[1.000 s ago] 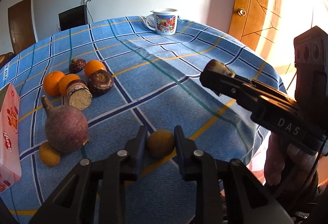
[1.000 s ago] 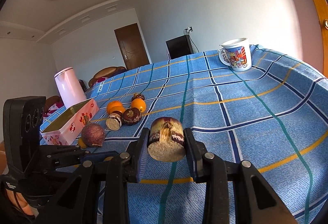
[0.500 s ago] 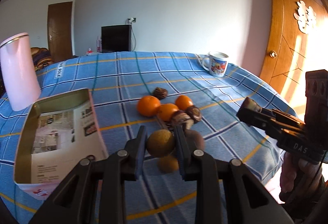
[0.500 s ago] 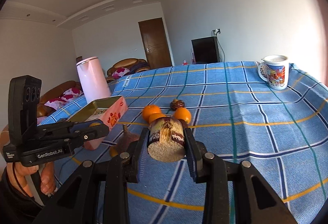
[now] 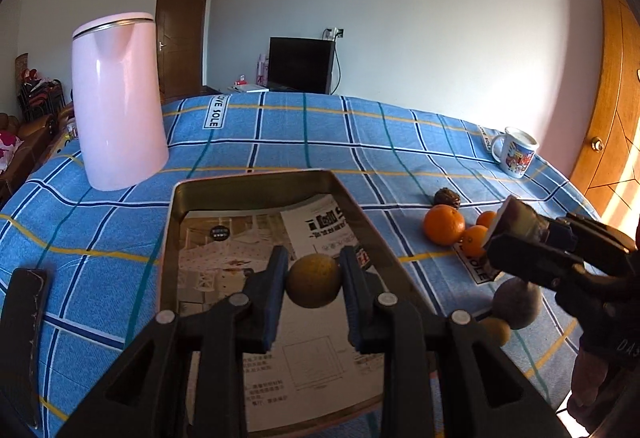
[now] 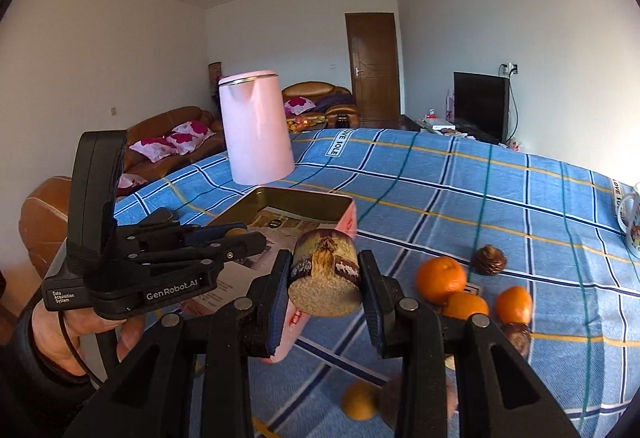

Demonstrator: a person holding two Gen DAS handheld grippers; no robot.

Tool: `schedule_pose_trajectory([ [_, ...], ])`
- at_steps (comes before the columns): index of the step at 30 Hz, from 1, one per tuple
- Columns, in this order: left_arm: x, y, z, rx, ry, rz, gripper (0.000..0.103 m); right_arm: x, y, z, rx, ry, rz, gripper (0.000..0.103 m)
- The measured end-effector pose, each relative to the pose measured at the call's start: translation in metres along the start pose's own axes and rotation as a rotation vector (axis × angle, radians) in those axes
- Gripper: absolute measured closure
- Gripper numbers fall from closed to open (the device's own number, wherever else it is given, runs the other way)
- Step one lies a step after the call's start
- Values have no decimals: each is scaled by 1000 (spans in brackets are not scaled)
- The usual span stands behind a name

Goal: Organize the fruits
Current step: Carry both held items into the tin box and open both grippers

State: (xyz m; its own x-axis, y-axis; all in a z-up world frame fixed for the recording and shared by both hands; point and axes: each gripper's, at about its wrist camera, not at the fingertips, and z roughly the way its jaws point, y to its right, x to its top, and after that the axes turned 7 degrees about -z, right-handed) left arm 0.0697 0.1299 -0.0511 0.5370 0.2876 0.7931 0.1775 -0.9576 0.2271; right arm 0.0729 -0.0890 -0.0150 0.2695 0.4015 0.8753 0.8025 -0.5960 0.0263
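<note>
Above: both grippers carry fruit over a blue checked surface [image 5: 280,141].
Left wrist view: the left gripper [image 5: 313,280] has its jaws pinching a yellow-brown round fruit [image 5: 313,280] above the open tin box [image 5: 256,181]; oranges [image 5: 444,224] lie right of it. Right wrist view: the right gripper [image 6: 325,284] has its jaws clamped on a cut brown fruit chunk [image 6: 325,274], just beside the box's near corner, with a pink kettle [image 6: 256,127] behind.

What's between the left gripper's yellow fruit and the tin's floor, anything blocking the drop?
Nothing visible. The left gripper holds the yellow fruit over the open tin, whose floor shows only printed paper. The right gripper, with its cut brown fruit, is off to the side.
</note>
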Motion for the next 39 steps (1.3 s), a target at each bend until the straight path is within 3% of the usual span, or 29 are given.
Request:
schedule_pose_trajectory([
  [9,10,-37,23,14,-74,-68,75,9,-21,54,47,-93,-12,68],
  [20,28,-54,40,110,-72,-7,74,21,-43,81,41,-149,-72,68],
  [24,29,-61,37,83,-65,-27,72,23,-50,95,35,-176,-91,68],
  [25,29,-62,35,83,-57,-28,70,24,-51,99,33,-182,-90,68],
  [27,28,-62,28,86,-32,-28,51,25,-52,106,37,-196,-94,68],
  [30,28,-58,15,84,3,-39,35,23,-54,111,38,-209,-98,66],
  [31,27,-56,9,98,22,-37,31,23,-54,109,43,-207,-93,63],
  [33,25,-53,-6,100,68,-43,17,21,-50,101,41,-193,-78,45],
  [39,3,-30,-46,49,149,-42,10,3,-26,29,-43,-74,-78,29],
])
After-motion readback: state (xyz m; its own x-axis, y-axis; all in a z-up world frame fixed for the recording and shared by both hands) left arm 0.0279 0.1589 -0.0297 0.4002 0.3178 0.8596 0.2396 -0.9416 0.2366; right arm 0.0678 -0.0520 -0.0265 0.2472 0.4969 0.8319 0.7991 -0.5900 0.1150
